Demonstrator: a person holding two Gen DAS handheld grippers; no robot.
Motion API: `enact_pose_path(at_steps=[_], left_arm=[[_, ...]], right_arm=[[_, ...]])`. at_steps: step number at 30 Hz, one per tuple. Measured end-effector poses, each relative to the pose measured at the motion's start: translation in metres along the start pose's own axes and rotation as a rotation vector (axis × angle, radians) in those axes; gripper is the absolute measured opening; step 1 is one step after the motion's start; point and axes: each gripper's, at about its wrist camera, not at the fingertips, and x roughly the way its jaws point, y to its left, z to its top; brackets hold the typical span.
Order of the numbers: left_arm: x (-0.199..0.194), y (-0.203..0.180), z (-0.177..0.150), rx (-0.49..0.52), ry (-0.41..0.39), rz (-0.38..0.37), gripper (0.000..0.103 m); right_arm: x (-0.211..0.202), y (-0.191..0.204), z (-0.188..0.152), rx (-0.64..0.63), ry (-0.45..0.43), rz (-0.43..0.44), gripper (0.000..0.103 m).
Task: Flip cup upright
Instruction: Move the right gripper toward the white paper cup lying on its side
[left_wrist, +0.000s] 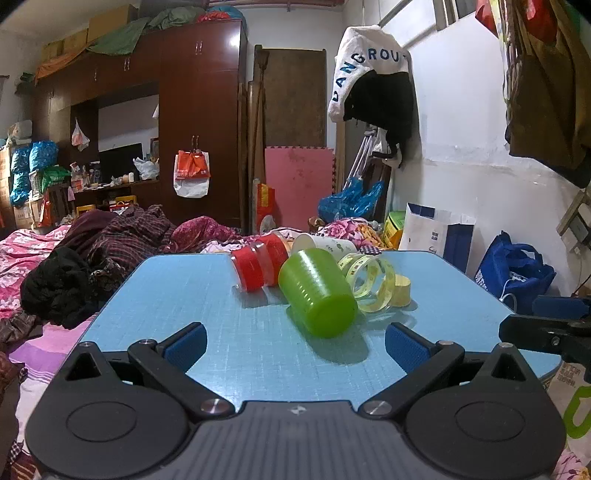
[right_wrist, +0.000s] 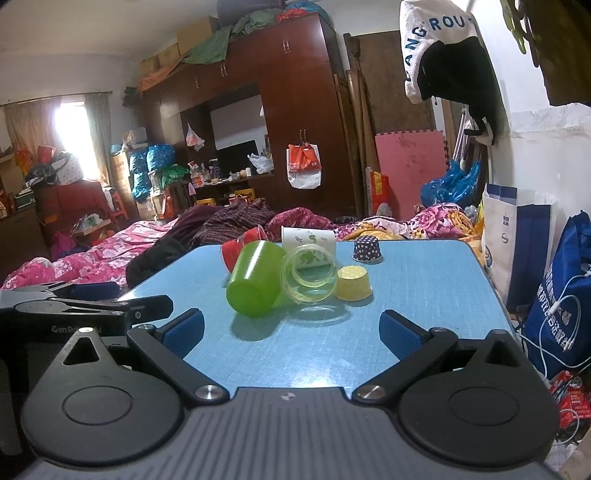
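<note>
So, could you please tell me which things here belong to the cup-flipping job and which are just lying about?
Job: green cup on its side; left gripper and right gripper, both open.
Lying about: red cup, clear yellowish cup, white paper cup, yellow baking cup, dotted baking cup.

green cup: ribbed glossy plastic. Clear yellowish cup: transparent plastic, shiny. Red cup near the table's far edge: glossy, clear-walled plastic. White printed cup: probably paper, matt. Table: blue matt top, fine grid texture. Left gripper and right gripper: matt black plastic, blue textured pads, bright metal pivot screws.
</note>
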Motion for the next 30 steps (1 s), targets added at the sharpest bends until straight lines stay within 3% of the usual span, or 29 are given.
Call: enact_pose_path(at_steps=[23, 28, 30], left_arm=[[0.008, -0.002, -0.004, -0.011, -0.044, -0.011, 0.103], [0.029, -0.005, 0.006, 0.014, -0.003, 0.012, 0.103], [0.041, -0.001, 0.014, 0.006, 0.016, 0.016, 0.103]], right_arm=[[-0.001, -0.002, -0.001, -0.009, -0.003, 0.011, 0.102], [0.02, -0.015, 0.004, 0.02, 0.033, 0.033, 0.102], [0.032, -0.019, 0.01, -0.01, 0.052, -0.002, 0.102]])
